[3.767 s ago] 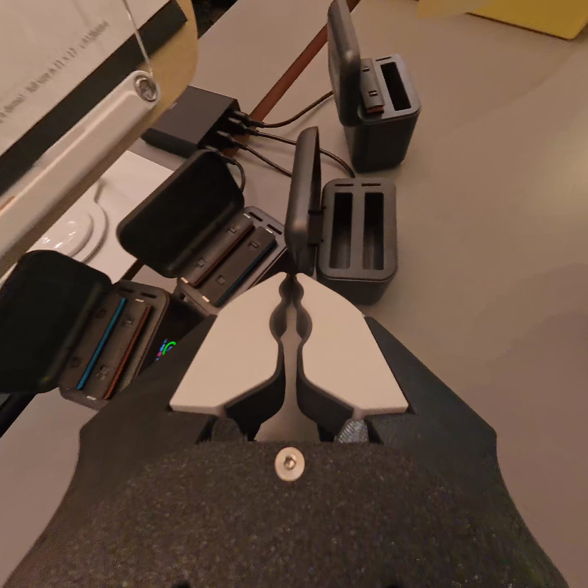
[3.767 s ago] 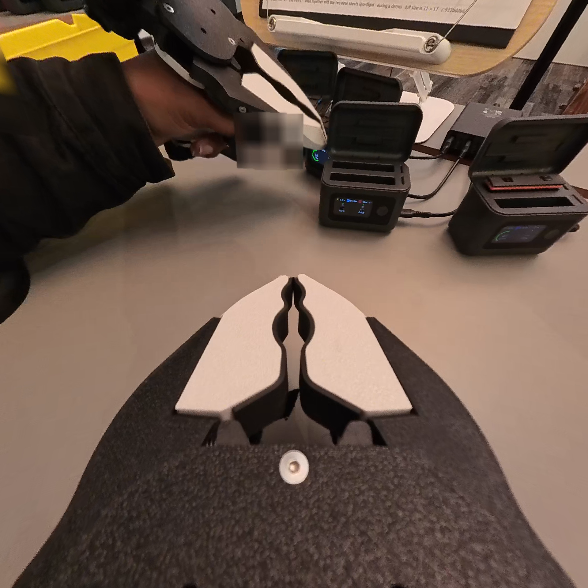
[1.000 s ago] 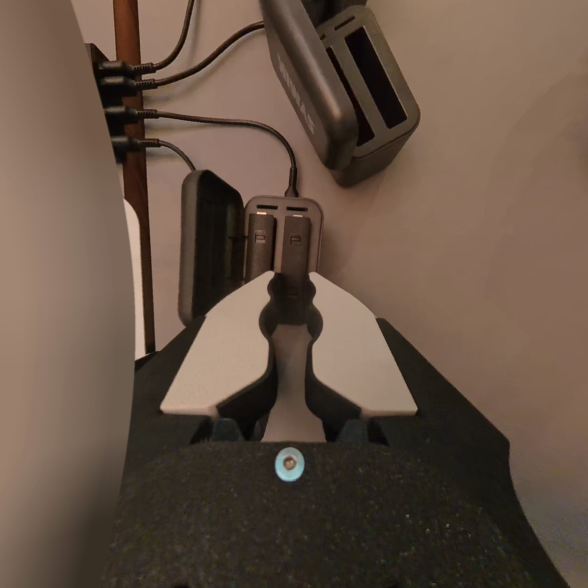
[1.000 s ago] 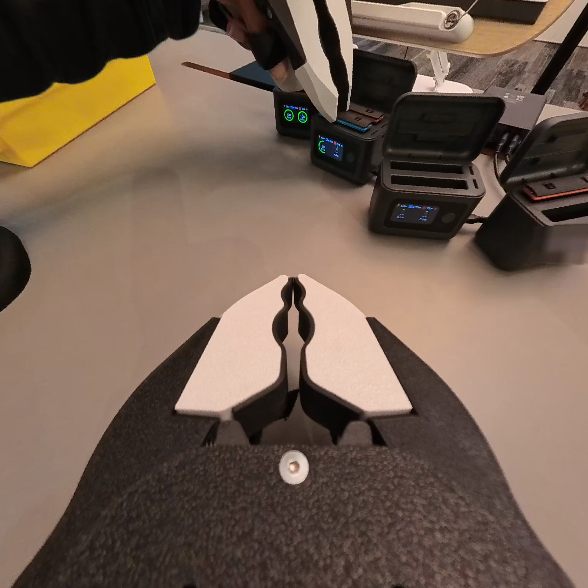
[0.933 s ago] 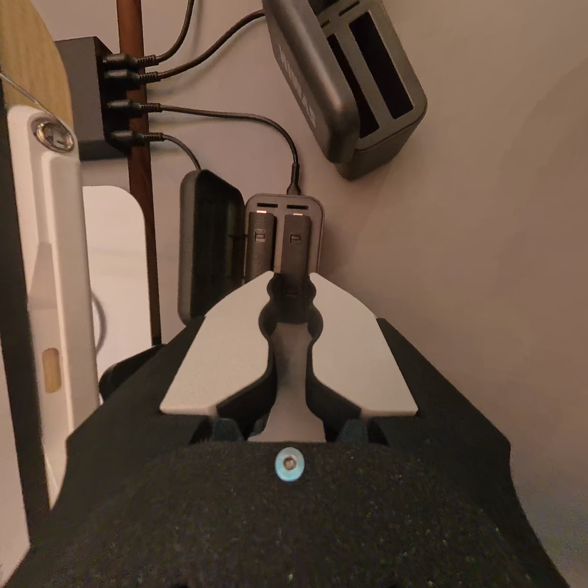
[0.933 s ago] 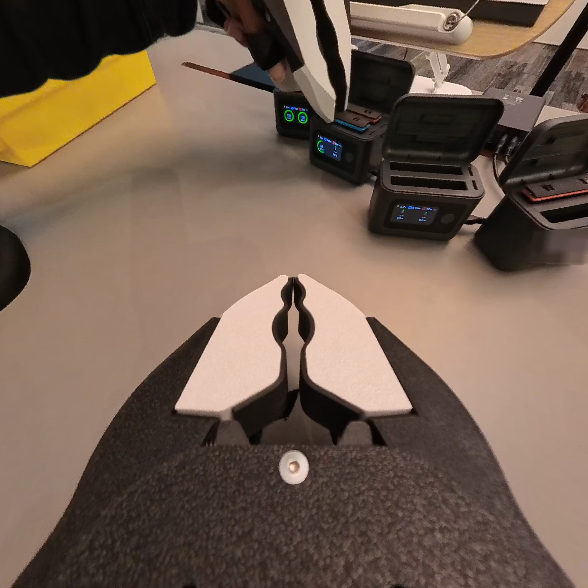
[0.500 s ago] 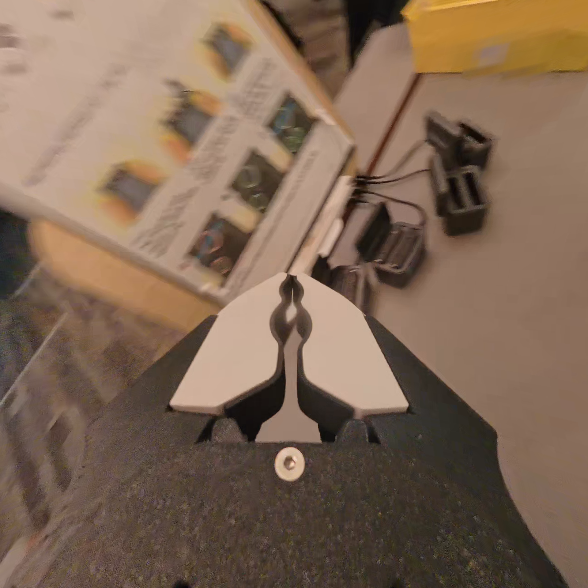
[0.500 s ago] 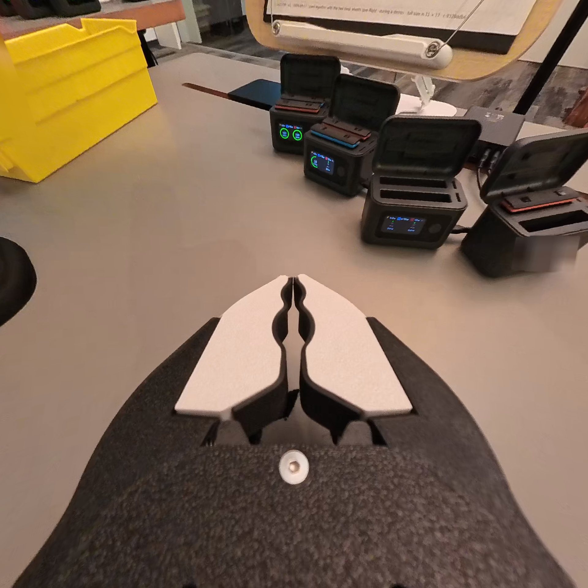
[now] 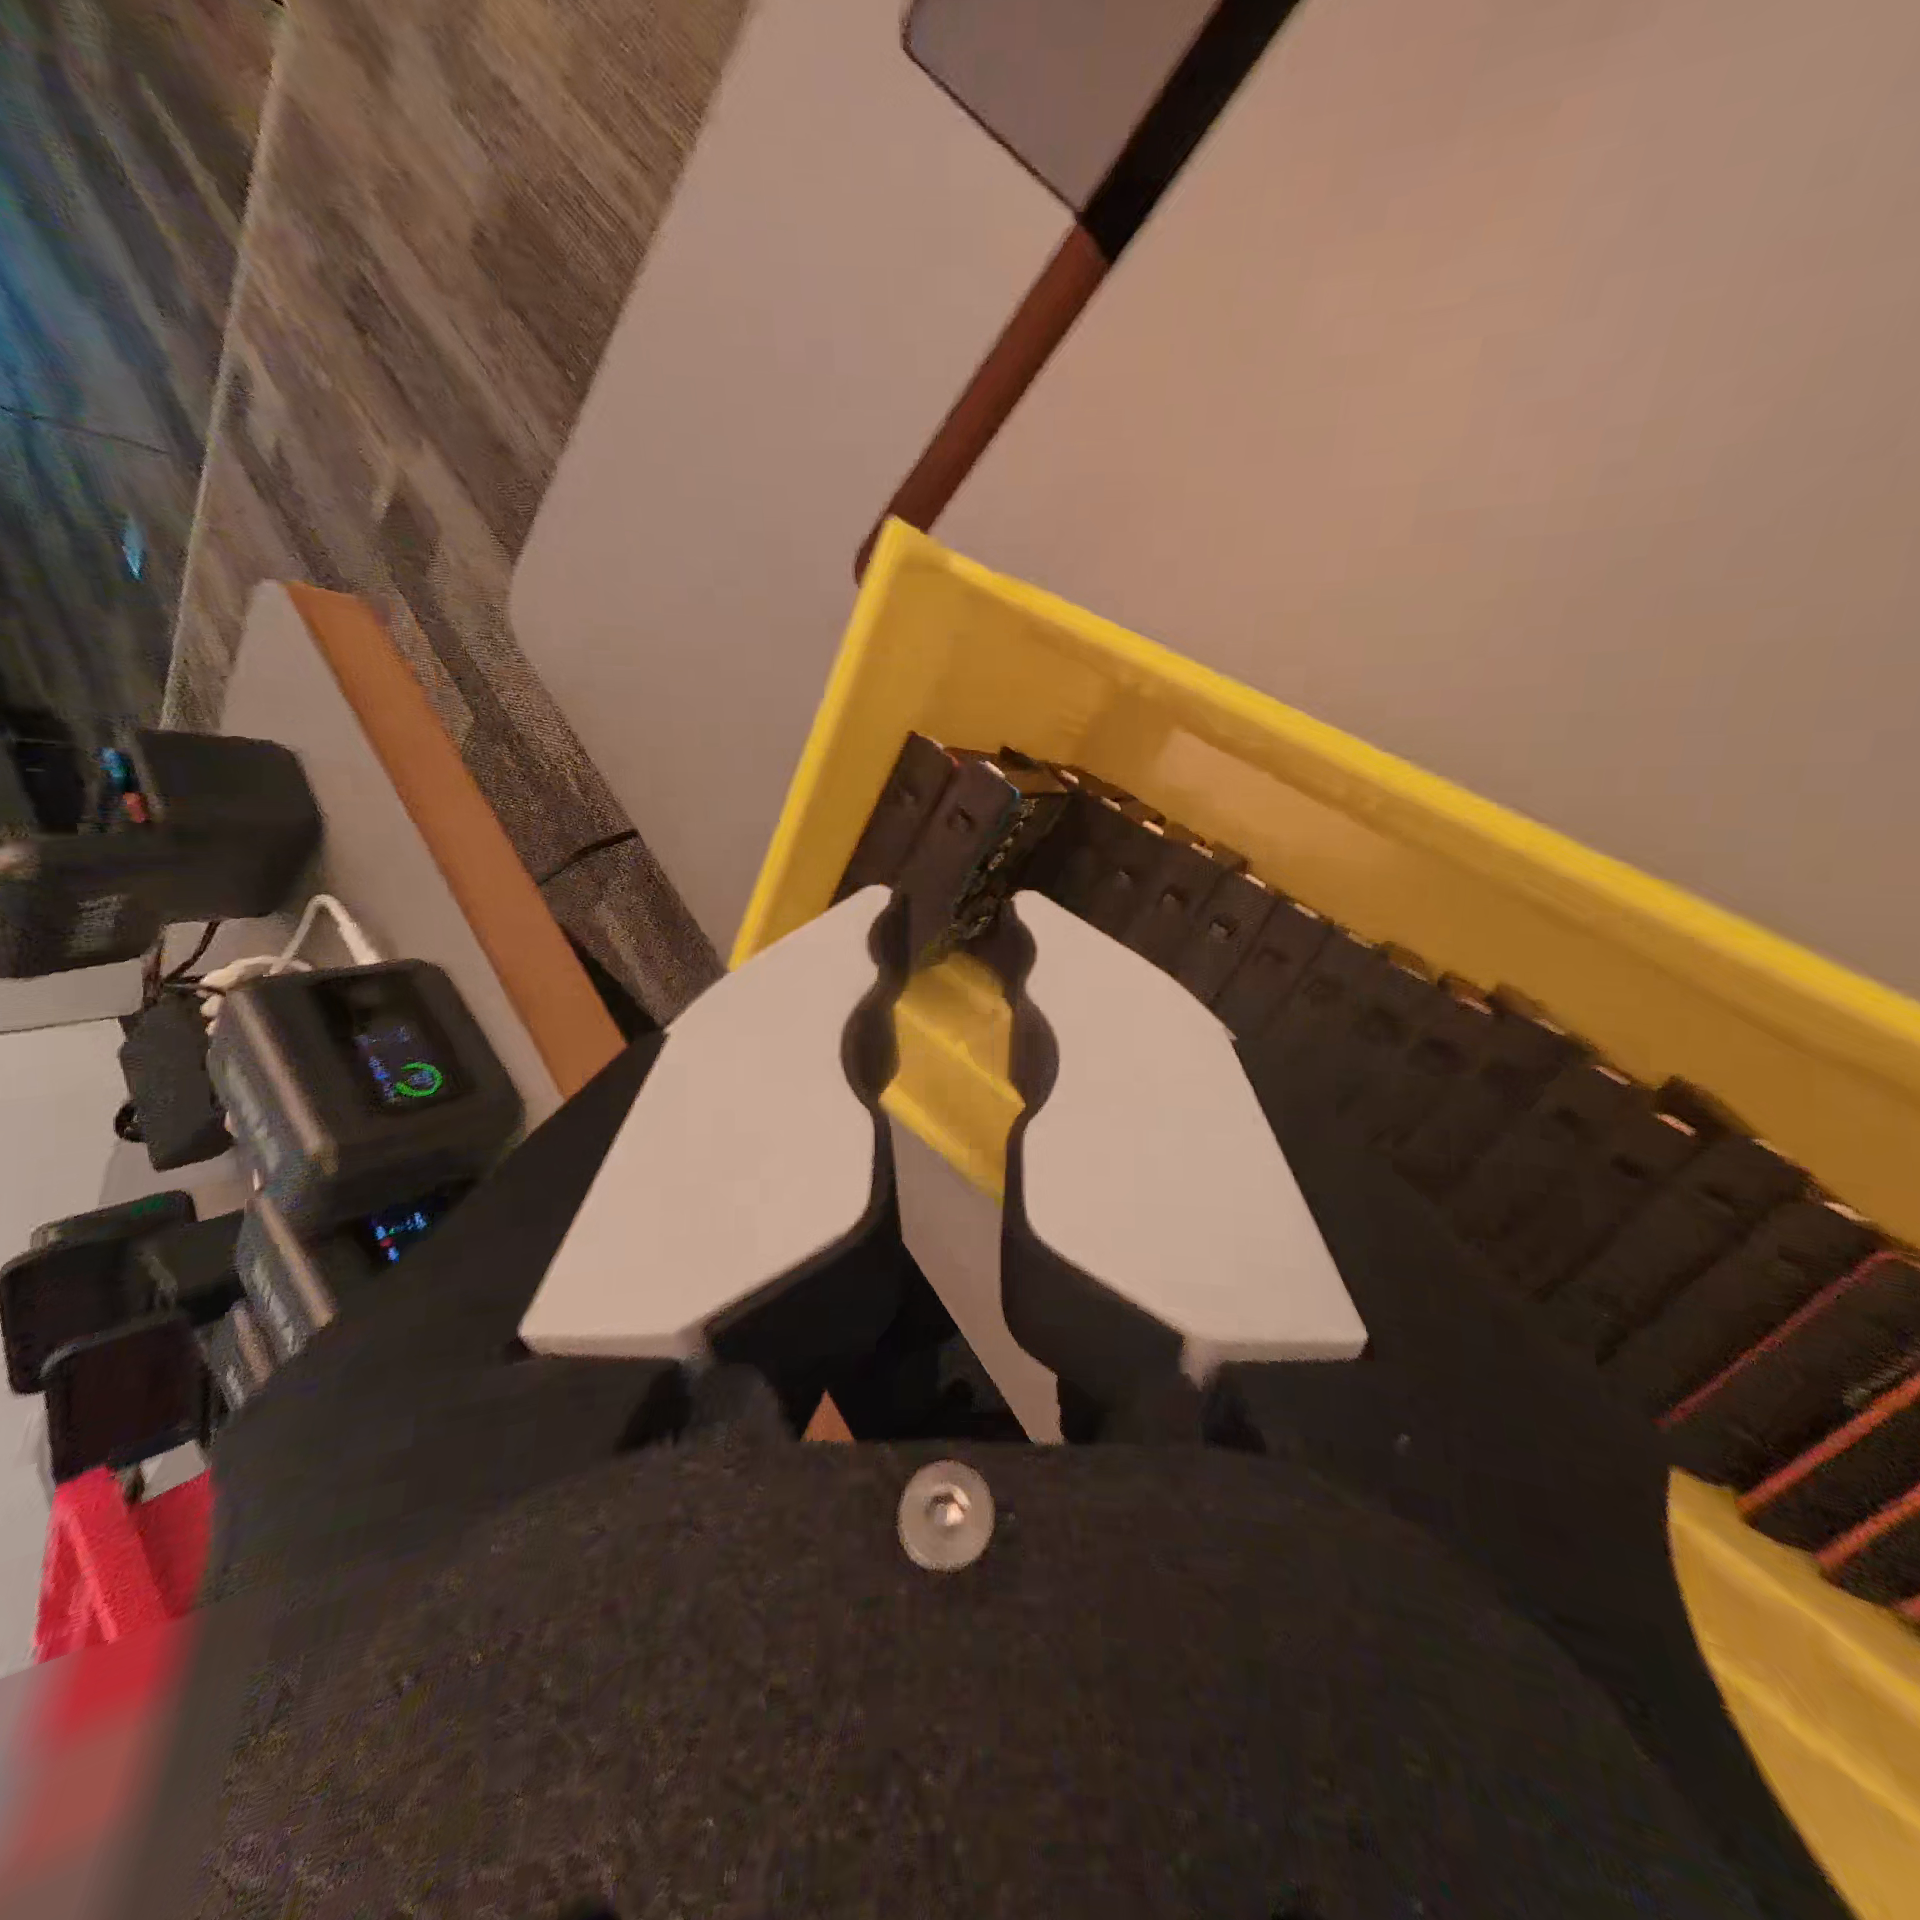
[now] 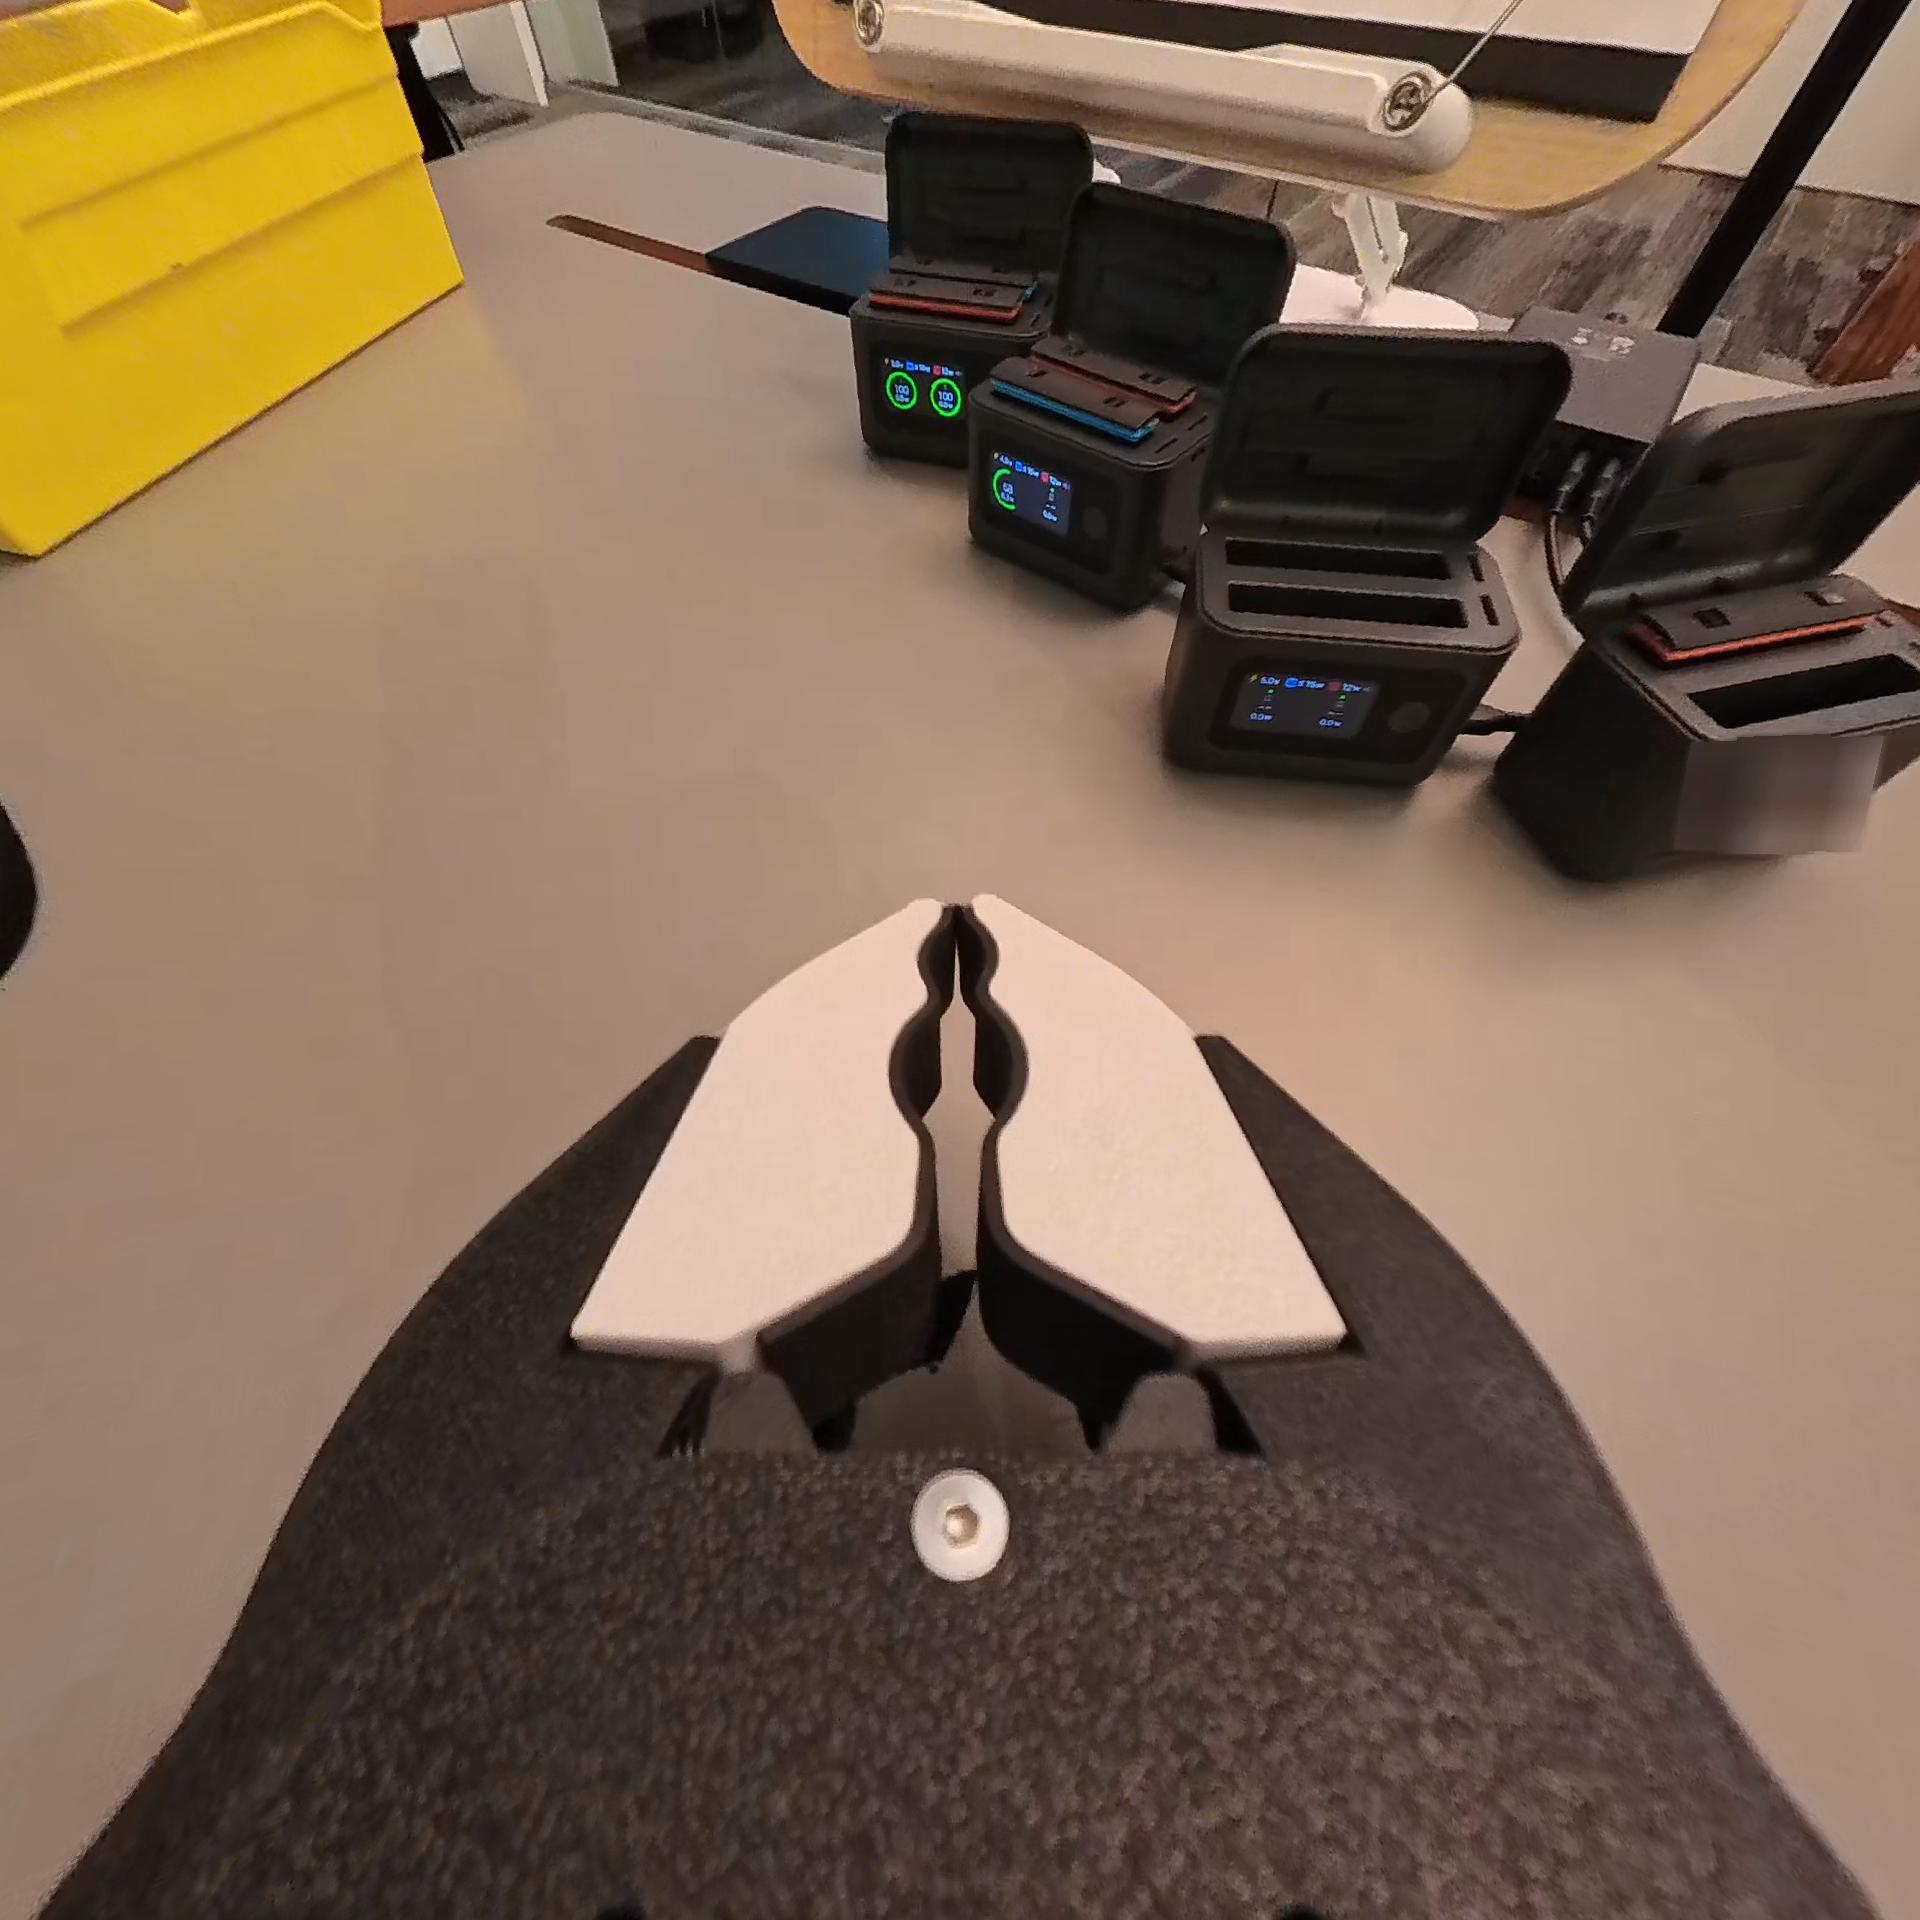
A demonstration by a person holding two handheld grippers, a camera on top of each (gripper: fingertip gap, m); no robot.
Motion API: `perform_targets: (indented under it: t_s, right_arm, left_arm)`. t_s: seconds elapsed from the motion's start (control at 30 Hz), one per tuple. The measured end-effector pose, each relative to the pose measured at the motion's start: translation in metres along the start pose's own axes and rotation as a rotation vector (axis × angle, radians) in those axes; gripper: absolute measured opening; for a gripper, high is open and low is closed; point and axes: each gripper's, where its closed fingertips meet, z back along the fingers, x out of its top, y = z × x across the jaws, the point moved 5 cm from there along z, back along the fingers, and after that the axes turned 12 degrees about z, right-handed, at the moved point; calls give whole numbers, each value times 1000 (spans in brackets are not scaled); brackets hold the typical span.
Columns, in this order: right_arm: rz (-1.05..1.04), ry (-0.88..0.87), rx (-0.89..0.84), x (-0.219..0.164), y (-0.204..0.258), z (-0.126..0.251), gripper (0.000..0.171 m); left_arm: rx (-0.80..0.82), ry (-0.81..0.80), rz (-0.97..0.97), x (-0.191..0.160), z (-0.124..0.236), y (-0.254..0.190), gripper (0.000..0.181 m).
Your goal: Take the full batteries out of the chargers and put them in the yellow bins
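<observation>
In the left wrist view my left gripper [image 9: 948, 909] is over the end of a yellow bin [image 9: 1455, 883], shut on a black battery [image 9: 961, 831] held at the fingertips. A row of several black batteries [image 9: 1403, 1049] stands in the bin. In the right wrist view my right gripper [image 10: 956, 909] is shut and empty, low over the grey table. Several open chargers stand ahead of it. The first [image 10: 940, 384] and second [image 10: 1081, 488] each hold two batteries, the third [image 10: 1330, 675] has empty slots, and the fourth [image 10: 1704, 748] holds one.
A yellow bin [image 10: 208, 260] stands at the far left of the table. A dark phone [image 10: 810, 260], a white stand with a board [image 10: 1174, 62] and a black power hub [image 10: 1600, 364] sit behind the chargers. More chargers [image 9: 343, 1060] and a red object [image 9: 104, 1558] show left of the bin. There is about 55 centimetres between the tips of the two grippers.
My left gripper has swung from the chargers to the yellow bin; its jaws were together half a second ago and now hold a battery. The right gripper has barely moved.
</observation>
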Motion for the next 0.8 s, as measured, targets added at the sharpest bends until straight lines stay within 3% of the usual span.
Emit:
perform_targets:
  t_s: [0.3, 0.57, 0.7, 0.8]
  right_arm:
    - [-10, 20, -6, -5, -3, -3, 0]
    - [-14, 25, -1, -6, -3, -4, 0]
    - [-13, 28, 3, -6, -2, -4, 0]
    - [-11, 30, 0, -7, -3, -4, 0]
  left_arm:
    - [15, 98, -157, -5, -39, -2, 28]
    - [6, 119, -253, -10, -34, -6, 16]
    - [-20, 146, -308, -13, -34, -9, 29]
    - [-45, 150, -339, -12, -33, -8, 25]
